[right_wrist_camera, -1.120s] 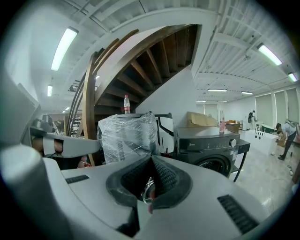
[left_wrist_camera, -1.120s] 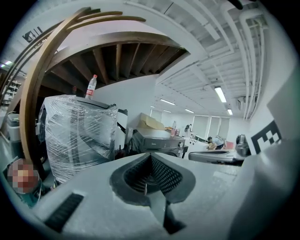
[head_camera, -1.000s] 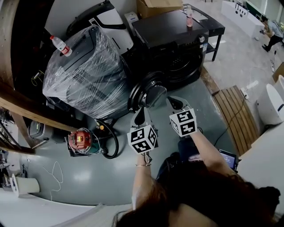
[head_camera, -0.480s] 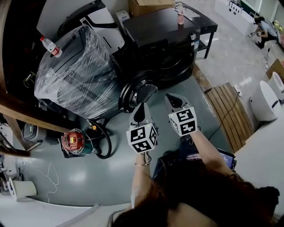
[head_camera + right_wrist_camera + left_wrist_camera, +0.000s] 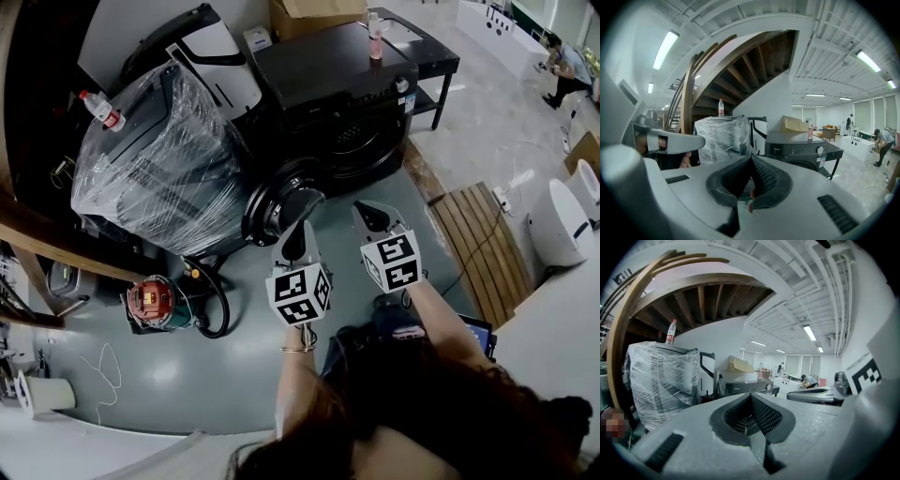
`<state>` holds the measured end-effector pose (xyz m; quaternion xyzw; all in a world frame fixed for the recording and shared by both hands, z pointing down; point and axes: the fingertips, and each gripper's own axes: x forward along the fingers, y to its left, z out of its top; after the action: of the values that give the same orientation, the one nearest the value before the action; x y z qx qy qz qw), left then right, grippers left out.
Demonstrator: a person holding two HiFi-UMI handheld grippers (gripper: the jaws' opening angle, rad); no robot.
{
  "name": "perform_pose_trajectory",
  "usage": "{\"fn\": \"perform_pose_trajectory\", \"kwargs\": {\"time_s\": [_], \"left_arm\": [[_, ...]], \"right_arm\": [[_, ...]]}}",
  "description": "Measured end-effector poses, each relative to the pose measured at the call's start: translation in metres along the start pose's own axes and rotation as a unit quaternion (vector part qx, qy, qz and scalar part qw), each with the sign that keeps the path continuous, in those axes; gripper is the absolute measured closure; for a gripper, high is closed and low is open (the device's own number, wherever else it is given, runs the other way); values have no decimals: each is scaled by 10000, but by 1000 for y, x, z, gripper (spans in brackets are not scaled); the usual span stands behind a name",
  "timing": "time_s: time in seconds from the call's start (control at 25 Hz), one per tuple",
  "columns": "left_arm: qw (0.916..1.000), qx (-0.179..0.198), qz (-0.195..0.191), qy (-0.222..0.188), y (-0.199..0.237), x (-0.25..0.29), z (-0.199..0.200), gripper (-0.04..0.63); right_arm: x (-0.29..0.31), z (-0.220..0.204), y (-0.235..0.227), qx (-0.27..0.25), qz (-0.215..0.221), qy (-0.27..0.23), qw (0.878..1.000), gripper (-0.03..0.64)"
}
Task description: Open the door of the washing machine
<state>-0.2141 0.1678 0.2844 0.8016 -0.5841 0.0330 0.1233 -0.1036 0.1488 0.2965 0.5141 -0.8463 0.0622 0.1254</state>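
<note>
The black washing machine stands at the top centre of the head view. Its round door hangs swung out at the front left corner. My left gripper is just below and right of the door, apart from it, jaws shut and empty. My right gripper is beside it to the right, in front of the machine, also shut on nothing. In the left gripper view the pads meet, with the machine beyond. In the right gripper view the right gripper points toward the machine.
A plastic-wrapped appliance with a bottle on top stands left of the machine. A red device with a black hose lies on the floor. A wooden slatted board and a white unit are to the right. A pink bottle stands on the machine.
Both grippers have shifted side by side a little to the right relative to the machine and its door. Both stay shut and empty.
</note>
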Motion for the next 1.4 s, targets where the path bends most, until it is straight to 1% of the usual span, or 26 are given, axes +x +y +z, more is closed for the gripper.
{"fn": "perform_pose_trajectory", "kwargs": {"time_s": [0.24, 0.4, 0.6, 0.92, 1.2, 1.4], "left_arm": [[10000, 43, 5, 74, -25, 18, 0, 583], [9998, 190, -33, 102, -40, 25, 3, 583], [9999, 87, -26, 91, -49, 36, 4, 583], [9995, 159, -198, 168, -72, 54, 3, 583], [9993, 190, -236, 235, -81, 67, 1, 583], [9992, 173, -257, 272, -92, 81, -1, 583]], "right_arm": [[0, 5, -26, -20, 126, -84, 9999, 618], [-3, 8, -38, -116, 211, -75, 9997, 618], [-5, 8, -53, -43, 165, -100, 9998, 618], [-15, 3, -81, 127, 11, -107, 9999, 618], [-19, 1, -104, 235, -112, -123, 9996, 618], [-17, 0, -119, 262, -111, -150, 9995, 618]]}}
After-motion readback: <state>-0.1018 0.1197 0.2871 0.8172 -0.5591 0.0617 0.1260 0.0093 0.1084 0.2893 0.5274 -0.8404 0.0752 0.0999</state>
